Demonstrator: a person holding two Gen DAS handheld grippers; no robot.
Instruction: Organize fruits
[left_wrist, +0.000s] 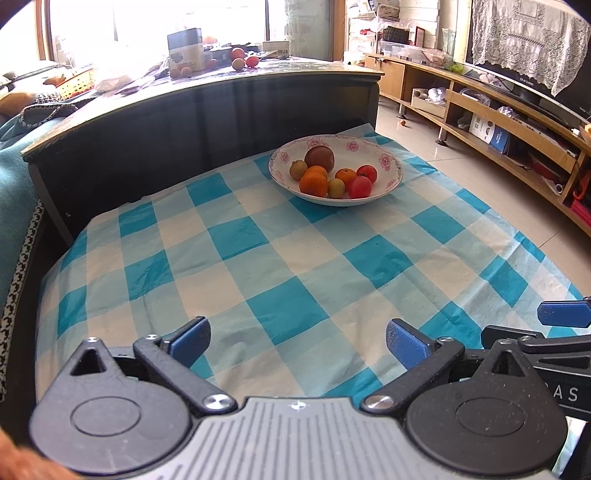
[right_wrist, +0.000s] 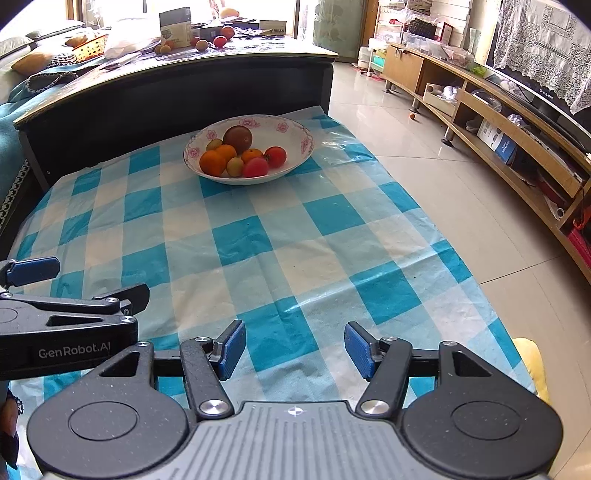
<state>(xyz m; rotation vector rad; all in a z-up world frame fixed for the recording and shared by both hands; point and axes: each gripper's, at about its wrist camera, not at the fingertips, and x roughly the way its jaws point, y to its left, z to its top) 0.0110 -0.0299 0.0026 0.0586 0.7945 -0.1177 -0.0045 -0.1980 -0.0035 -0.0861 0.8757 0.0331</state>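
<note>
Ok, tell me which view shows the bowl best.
Left wrist view: the bowl looks larger there and its fruit spread apart, the pink one clear. The right wrist view shows the whole bowl too, but smaller, with the fruit bunched together.

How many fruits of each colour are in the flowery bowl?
In the bowl:
Dark reddish-brown fruit: 1
Orange fruits: 3
Red fruits: 2
Small yellow-green fruits: 2
Total: 8
</note>
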